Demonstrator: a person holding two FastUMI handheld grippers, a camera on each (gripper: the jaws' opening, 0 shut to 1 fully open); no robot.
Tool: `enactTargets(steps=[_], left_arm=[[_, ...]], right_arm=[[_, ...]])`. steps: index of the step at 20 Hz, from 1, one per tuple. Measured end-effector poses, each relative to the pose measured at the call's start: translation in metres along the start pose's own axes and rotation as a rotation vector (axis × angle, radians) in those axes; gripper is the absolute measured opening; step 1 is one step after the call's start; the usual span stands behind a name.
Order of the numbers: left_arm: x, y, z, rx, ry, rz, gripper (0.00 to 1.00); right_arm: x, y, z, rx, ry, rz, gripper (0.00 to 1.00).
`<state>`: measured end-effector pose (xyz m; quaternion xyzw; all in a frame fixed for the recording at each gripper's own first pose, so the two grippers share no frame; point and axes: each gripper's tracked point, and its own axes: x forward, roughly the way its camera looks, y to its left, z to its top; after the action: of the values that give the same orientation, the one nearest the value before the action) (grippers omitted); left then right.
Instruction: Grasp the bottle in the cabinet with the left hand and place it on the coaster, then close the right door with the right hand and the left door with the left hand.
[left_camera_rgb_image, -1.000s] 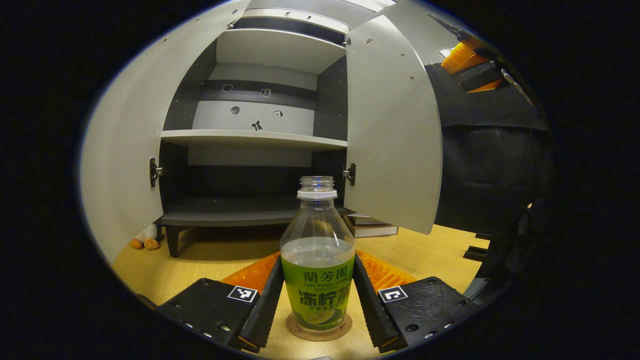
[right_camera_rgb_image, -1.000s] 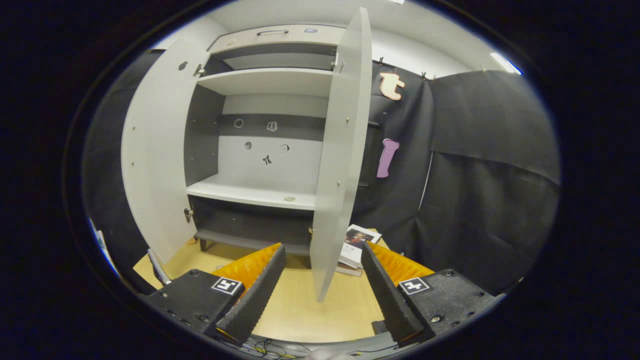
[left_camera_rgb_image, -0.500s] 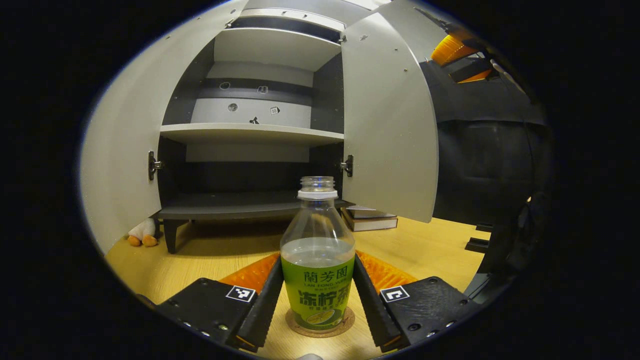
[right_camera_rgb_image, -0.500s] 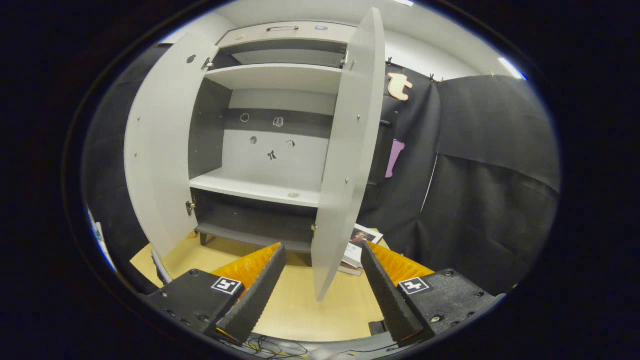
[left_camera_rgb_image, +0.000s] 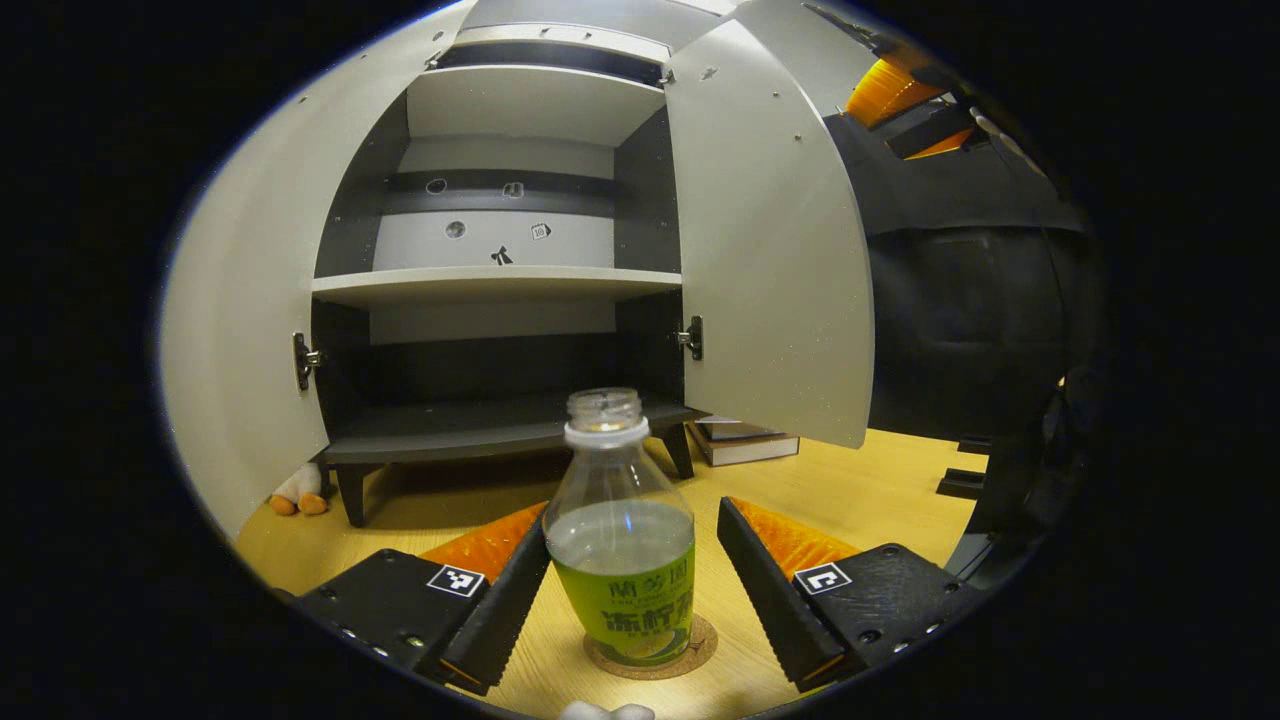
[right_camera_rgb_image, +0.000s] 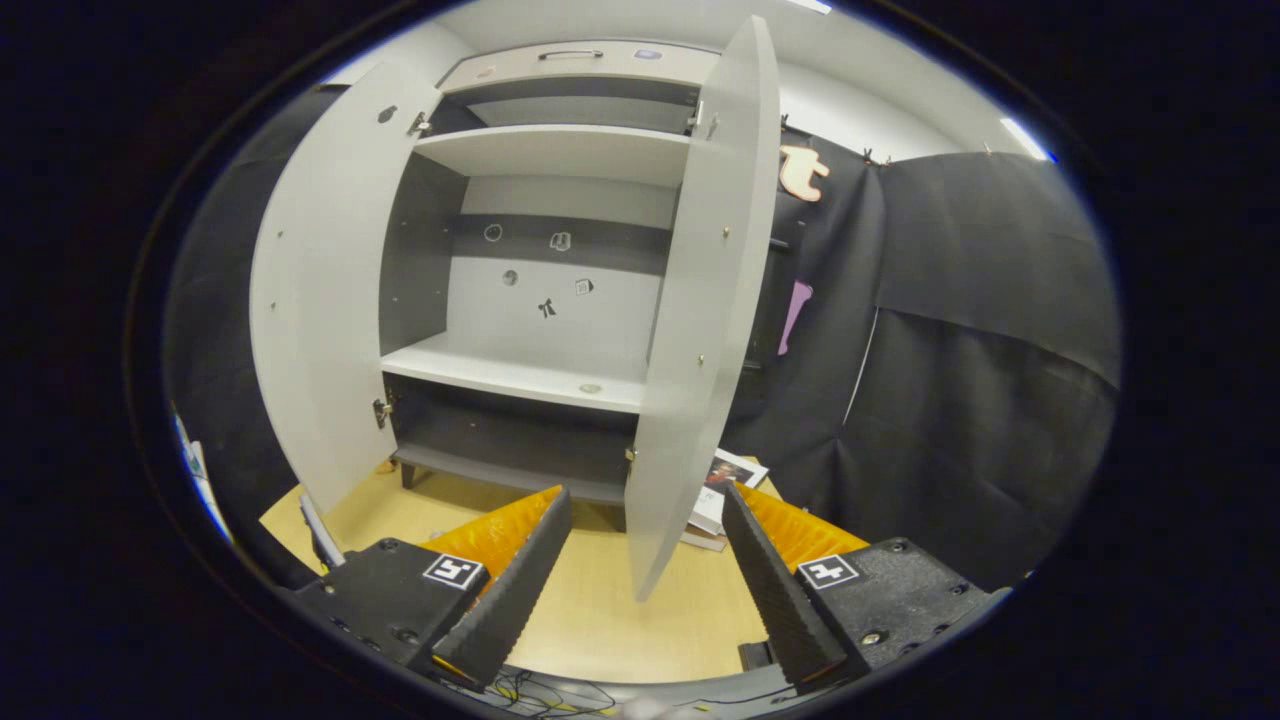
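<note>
On the coaster (left_camera_rgb_image: 651, 650) your bottle (left_camera_rgb_image: 620, 545) stands upright, mouth up, between spread left tongs (left_camera_rgb_image: 632, 600); right tongs (right_camera_rgb_image: 640, 585) spread.

Clear glossy plastic bottle (left_camera_rgb_image: 620, 540), cork-like coaster (left_camera_rgb_image: 652, 660), wood-grain table (left_camera_rgb_image: 880, 480), matt grey cabinet (left_camera_rgb_image: 480, 290) panels.

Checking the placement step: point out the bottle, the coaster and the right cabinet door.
bottle (left_camera_rgb_image: 622, 545): left gripper view, clear body above the label.
coaster (left_camera_rgb_image: 702, 640): left gripper view, exposed right rim.
right cabinet door (left_camera_rgb_image: 770, 250): left gripper view, middle of its inner face.
</note>
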<state>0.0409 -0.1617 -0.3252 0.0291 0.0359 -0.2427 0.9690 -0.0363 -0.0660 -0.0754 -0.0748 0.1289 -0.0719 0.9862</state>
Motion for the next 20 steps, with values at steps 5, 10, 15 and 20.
enactTargets(steps=[5,10,15,20], left_arm=[[0.006,0.017,0.052,-0.014,-0.072,0.052,0.96],[0.002,0.038,0.133,-0.036,-0.155,0.097,0.96],[-0.022,0.069,0.214,-0.070,-0.179,0.184,0.96],[-0.062,0.102,0.264,-0.028,-0.142,0.281,0.96]], right_arm=[[-0.001,0.000,0.008,-0.002,-0.022,-0.002,0.99],[-0.002,0.003,0.016,0.011,-0.050,0.005,0.99],[-0.004,0.009,0.031,0.031,-0.100,0.019,0.99],[-0.005,0.017,0.046,0.070,-0.147,0.048,0.99]])
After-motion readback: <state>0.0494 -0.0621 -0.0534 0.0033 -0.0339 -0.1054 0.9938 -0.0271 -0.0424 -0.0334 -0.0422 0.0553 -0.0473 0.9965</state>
